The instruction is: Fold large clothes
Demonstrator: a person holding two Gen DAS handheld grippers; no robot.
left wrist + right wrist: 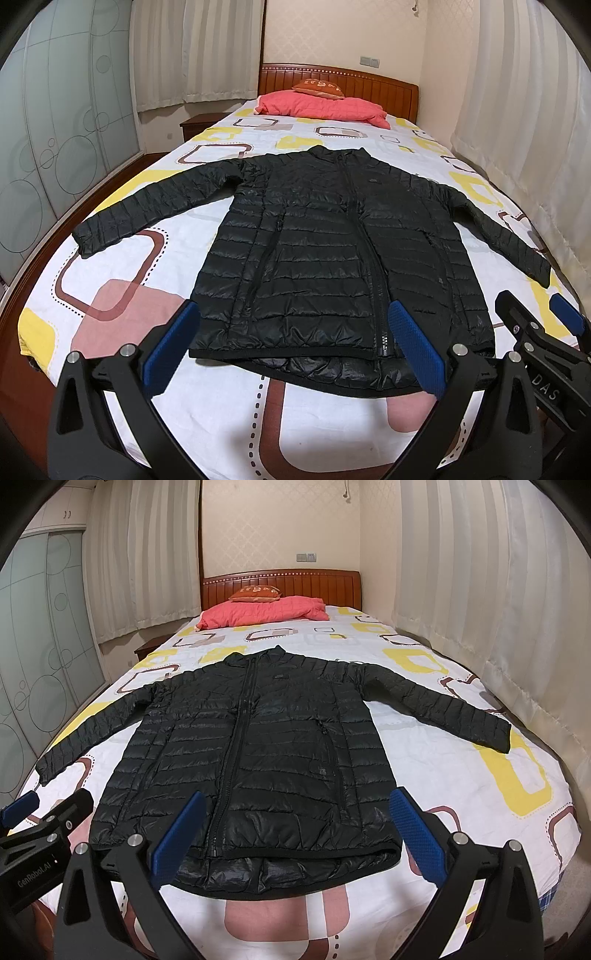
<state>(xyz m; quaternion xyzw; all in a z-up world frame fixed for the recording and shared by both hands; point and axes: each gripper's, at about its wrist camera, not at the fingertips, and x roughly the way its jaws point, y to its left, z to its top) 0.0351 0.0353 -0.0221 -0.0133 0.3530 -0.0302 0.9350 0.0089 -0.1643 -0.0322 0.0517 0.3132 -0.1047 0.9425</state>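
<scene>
Left wrist view
- A black jacket [332, 251] is seen laid flat, front up, on the bed [221, 406], collar toward the headboard [369, 85], zip closed.
- Both sleeves are spread outward; the sleeve on the picture's right is partly lost in the fisheye edge near the curtain [517, 110].
- The left claw [295, 354] is held spread wide above the hem, its blue pads [417, 350] well apart, nothing pinched. The hem's middle is partly hidden behind the pads.
- The right claw [535, 314] is cut off at the right edge; only one black finger and a blue tip are seen, and it cannot be told from this view whether it is spread.
- A pink quilt [325, 105] with an orange cushion [317, 88] on it is seen at the bed's head. The cushion's print is too small to read.

Right wrist view
- The jacket [258, 746] is shown again, flat on the bed [443, 775], hem nearest.
- The right claw [295, 834] is spread wide over the hem, gripping nothing.
- The left claw [48, 805] is cropped at the left edge; a blue tip and a black finger are seen apart.
- The jacket's chest logo is too small to make out.
</scene>
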